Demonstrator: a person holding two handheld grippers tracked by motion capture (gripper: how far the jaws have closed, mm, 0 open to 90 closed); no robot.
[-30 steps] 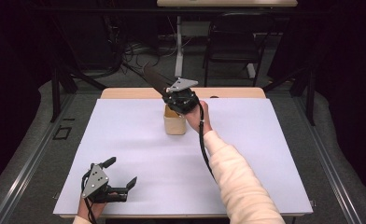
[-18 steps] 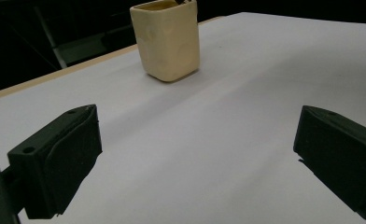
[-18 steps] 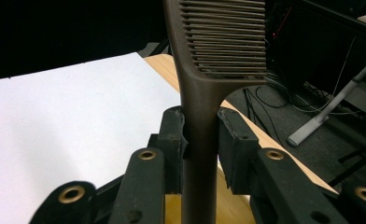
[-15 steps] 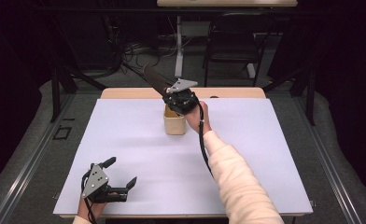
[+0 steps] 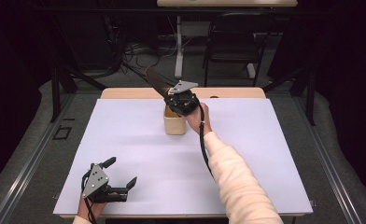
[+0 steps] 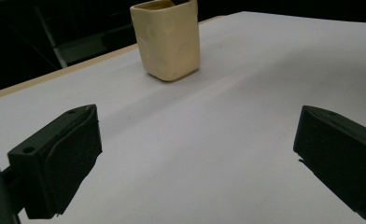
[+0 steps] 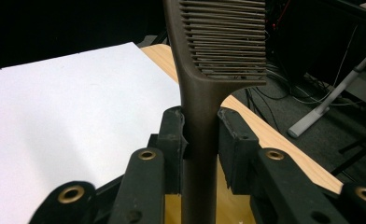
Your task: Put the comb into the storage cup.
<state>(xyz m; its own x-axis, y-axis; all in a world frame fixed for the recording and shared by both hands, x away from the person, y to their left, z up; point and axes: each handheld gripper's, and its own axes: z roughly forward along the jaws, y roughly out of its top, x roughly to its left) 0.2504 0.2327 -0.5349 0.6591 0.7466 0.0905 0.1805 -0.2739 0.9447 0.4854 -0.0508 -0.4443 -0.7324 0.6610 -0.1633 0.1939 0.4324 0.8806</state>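
Nothing seen moved since earlier frames: comb as before, held above cup near table's far edge, midway along it.
Comb: judged light, stiff plastic, smooth handle likely slippery; teeth thin, bendable. Best gripped on handle below teeth, as now.
Right gripper: jaws clamped on handle, teeth pointing up and away.
Cup: cream, upright, open-topped, likely tippable if nudged.
Left gripper: jaws apart, nothing between, parked by near left corner.
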